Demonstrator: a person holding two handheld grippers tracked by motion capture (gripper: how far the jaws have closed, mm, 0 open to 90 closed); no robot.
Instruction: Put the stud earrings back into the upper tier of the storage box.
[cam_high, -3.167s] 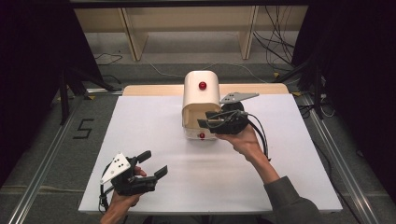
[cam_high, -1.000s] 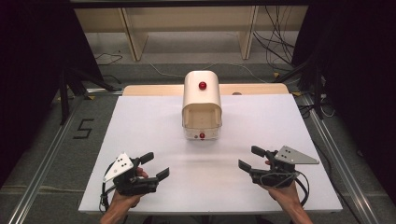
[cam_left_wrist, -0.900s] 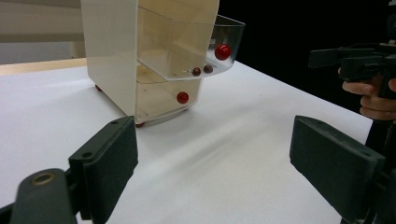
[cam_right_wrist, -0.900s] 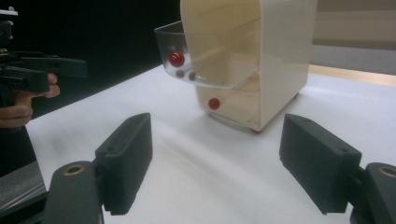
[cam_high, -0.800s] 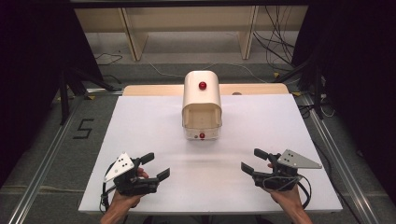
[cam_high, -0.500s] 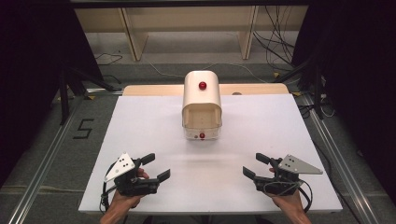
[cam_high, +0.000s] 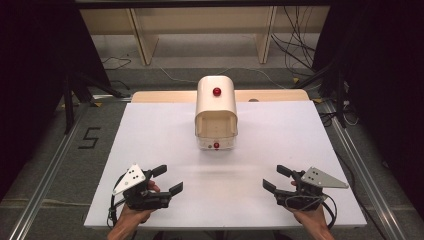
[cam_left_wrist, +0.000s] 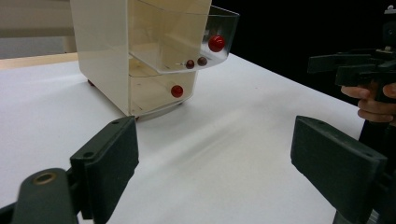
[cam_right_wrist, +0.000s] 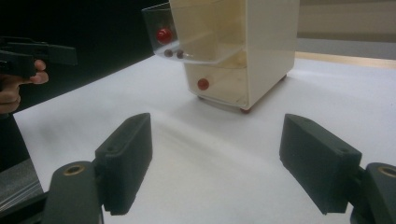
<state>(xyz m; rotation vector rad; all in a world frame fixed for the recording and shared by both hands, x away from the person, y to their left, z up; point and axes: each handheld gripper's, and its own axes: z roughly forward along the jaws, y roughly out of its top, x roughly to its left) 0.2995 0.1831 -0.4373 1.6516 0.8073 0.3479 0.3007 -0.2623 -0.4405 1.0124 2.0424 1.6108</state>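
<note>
the white table (cam_high: 150, 150) spreads out under both my hands, bare but for one thing near its far middle: the cream cabinet (cam_high: 216, 100) with a rounded top, a red knob (cam_high: 216, 92) on its roof and a clear tray (cam_high: 216, 131) drawn out toward me. below that tray sits a lower clear drawer with its own small red knob (cam_high: 216, 145).

my left gripper (cam_high: 165, 181) rests near the front left corner, jaws spread wide with nothing between them. my right gripper (cam_high: 272, 178) sits near the front right corner, likewise released and empty. both are well apart from the cabinet.

in the left gripper view the tray (cam_left_wrist: 187, 37) looks tilted or hanging forward, with a red knob (cam_left_wrist: 216, 43) at its lip and two small dark beads (cam_left_wrist: 196, 62) lying on its floor near the front edge.

what worries me: the cabinet seems light and stands on small feet, so a one-sided push on the tray could skid or twist the whole box rather than slide the tray home. a jolt could also roll the beads over the lip. i'd judge it wise to steady the body with one gripper before touching the tray.
</note>
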